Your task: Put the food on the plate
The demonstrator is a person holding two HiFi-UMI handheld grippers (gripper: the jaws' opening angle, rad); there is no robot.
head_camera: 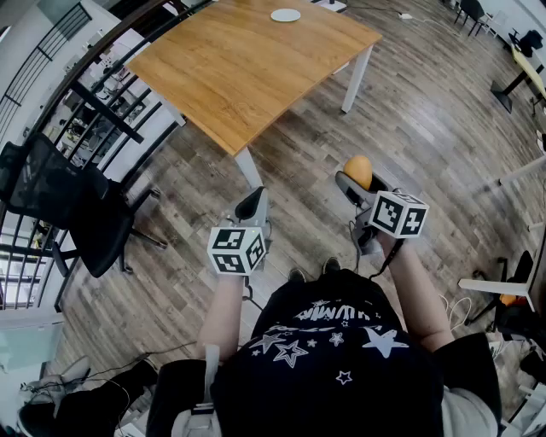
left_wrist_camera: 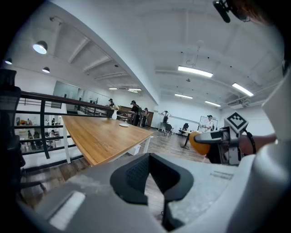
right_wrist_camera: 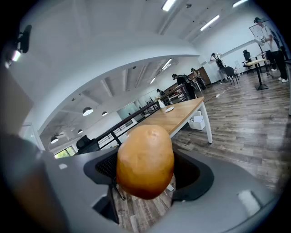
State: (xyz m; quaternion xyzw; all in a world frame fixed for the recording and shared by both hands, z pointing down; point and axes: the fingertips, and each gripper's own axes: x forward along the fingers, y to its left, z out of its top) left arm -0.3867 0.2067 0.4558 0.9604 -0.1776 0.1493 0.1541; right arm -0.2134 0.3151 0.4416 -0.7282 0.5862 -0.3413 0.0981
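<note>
Across plank flooring, the orange-brown wooden table point(head_camera: 247, 68) bears a round white plate point(head_camera: 286, 14) at its far end. The right gripper point(head_camera: 357, 180), held forward, clamps a golden-brown potato point(head_camera: 358, 169); the left gripper point(head_camera: 253, 206) gapes empty.

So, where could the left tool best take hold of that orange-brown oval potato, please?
Probably on the rounded end of the orange-brown oval potato that sticks out past the fingertips of the right tool, which grips the rest of it. Bring the open left tool across from the potato's left, jaws spanning its short width, since only that end is bare.
</note>
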